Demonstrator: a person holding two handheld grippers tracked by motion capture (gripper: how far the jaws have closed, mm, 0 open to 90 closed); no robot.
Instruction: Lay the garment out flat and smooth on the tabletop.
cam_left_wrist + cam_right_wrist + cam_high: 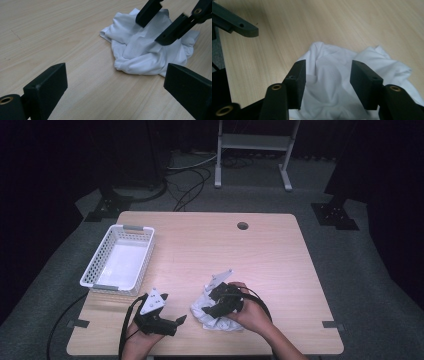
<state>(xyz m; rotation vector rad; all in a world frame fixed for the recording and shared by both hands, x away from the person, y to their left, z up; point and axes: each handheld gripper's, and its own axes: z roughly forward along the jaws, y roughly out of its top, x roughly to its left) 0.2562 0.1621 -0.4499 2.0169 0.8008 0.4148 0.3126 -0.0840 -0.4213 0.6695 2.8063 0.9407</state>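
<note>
Two hand-held tools at the near edge of the tabletop (260, 245), a crumpled white cloth (212, 315) under the right one.

The cloth lies bunched near the front edge, right of centre. The right tool (216, 306) hangs over it, jaws parted astride a fold without pinching it. The left tool (172, 322) sits just left of the cloth, jaws wide apart and empty. A white basket (120, 260) stands farther off at the left.

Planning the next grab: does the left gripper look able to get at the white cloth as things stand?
Probably yes. The left gripper is open, and bare table lies between it and the white cloth; the right gripper sits over the cloth's far part.
</note>
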